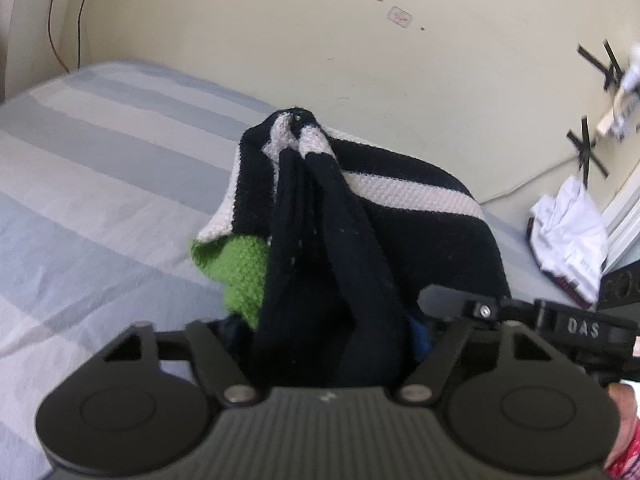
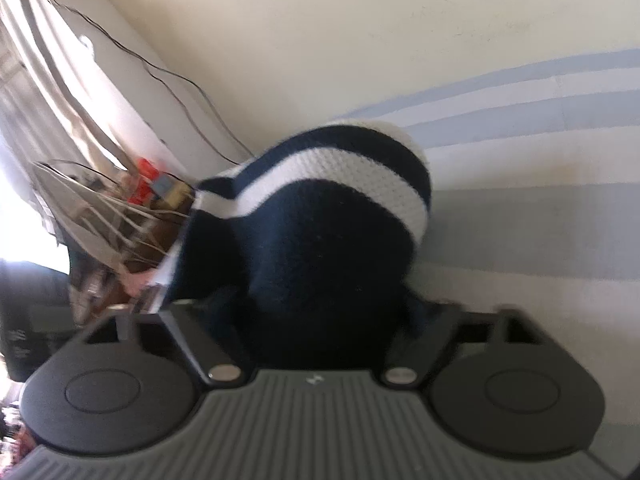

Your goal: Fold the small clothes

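Observation:
A small knitted garment (image 1: 400, 248), dark navy with white stripes and a green patch, hangs lifted above the striped bed. My left gripper (image 1: 328, 344) is shut on the knitted garment, whose bunched folds run straight out from between the fingers and hide the fingertips. My right gripper (image 2: 320, 320) is shut on the same knitted garment (image 2: 332, 240), which drapes over its fingers and hides them. The right gripper's black body also shows in the left wrist view (image 1: 568, 328), close beside the left one at the right.
The bed sheet (image 1: 100, 184) has pale blue, grey and white stripes and meets a cream wall. A crumpled white garment (image 1: 568, 236) lies at the bed's far right. Cables run down the wall. A cluttered shelf (image 2: 132, 208) and curtain stand left in the right wrist view.

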`<state>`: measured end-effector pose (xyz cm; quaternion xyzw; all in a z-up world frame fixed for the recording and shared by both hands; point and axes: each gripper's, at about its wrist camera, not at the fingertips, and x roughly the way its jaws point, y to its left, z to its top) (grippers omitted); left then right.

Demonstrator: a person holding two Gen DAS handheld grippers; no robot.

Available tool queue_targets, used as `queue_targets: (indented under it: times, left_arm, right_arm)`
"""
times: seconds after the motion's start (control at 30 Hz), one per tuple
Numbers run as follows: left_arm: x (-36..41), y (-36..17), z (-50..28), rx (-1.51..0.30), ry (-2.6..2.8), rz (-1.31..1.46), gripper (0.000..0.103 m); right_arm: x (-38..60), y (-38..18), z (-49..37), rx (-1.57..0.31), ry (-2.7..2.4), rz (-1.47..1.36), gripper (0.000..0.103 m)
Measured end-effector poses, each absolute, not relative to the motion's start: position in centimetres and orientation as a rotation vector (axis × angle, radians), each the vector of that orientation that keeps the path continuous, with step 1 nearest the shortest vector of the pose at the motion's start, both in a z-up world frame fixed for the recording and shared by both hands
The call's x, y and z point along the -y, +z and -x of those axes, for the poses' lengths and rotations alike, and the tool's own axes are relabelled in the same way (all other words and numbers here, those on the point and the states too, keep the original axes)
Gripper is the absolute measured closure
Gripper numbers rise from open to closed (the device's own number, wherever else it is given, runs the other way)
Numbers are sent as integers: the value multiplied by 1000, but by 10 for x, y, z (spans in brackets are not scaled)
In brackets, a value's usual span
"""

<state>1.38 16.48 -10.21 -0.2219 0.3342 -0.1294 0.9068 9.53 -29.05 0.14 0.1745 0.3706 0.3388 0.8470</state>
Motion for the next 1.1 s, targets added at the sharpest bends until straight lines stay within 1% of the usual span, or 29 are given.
queue_targets:
  times: [0.03,0.07,0.1,0.13,0.23,0.37,0.43,0.5,0.53,0.6,0.63,0.67,0.7,0.8,0.9,0.93,0.97,1.0,1.03,1.07,1.1]
  left_arm:
    - [-170,-101,-17,-696,-279,499,42]
    - [-176,-97,-21,-696,-286,540,45]
    - [-183,-92,-23,-683,-286,570,46]
    - [-191,-84,-27,-661,-282,593,48]
    - [-219,-53,-37,-561,-236,613,48]
    - [-251,-21,-80,-471,-119,578,47]
    - [-263,-18,-118,-464,-69,561,47]
    - [-273,-30,-161,-485,3,558,39]
    - [-277,-41,-180,-515,59,570,38]
    - [-281,-70,-213,-624,175,568,44]
    - [-280,-81,-221,-657,206,561,45]
    - [-279,-87,-220,-640,219,557,41]
    - [-276,-89,-217,-623,230,546,40]
    - [-263,-83,-209,-610,265,512,41]
    - [-250,-69,-182,-588,304,485,40]
    - [-245,-66,-171,-577,316,468,37]
    - [-237,-62,-159,-566,327,442,30]
    - [-231,-60,-146,-555,337,415,24]
    - [-222,-58,-133,-546,348,387,13]
    - [-213,-58,-118,-542,359,360,6]
    - [-200,-60,-104,-542,370,333,5]
  right_arm:
    - [290,3,-100,-798,717,-390,45]
    - [287,9,-106,-815,728,-406,54]
    - [280,17,-108,-812,733,-391,58]
    - [271,27,-109,-788,742,-356,59]
    - [242,58,-118,-690,809,-279,60]
    - [202,84,-161,-596,907,-255,61]
    - [180,88,-194,-558,941,-240,60]
    - [156,83,-231,-544,926,-239,59]
    - [148,77,-246,-549,907,-240,55]
    - [127,53,-280,-597,818,-197,38]
    - [120,39,-293,-641,737,-166,38]
    - [118,25,-300,-683,669,-153,37]
    - [121,14,-303,-709,644,-158,38]
    - [152,1,-289,-697,667,-211,38]
    - [184,1,-264,-680,634,-261,38]
    - [195,1,-255,-683,637,-282,38]
    - [206,1,-245,-687,639,-298,37]
    - [215,1,-234,-695,637,-305,37]
    - [221,2,-225,-706,632,-302,37]
    - [229,1,-211,-716,629,-290,36]
    - [233,1,-203,-724,627,-278,35]
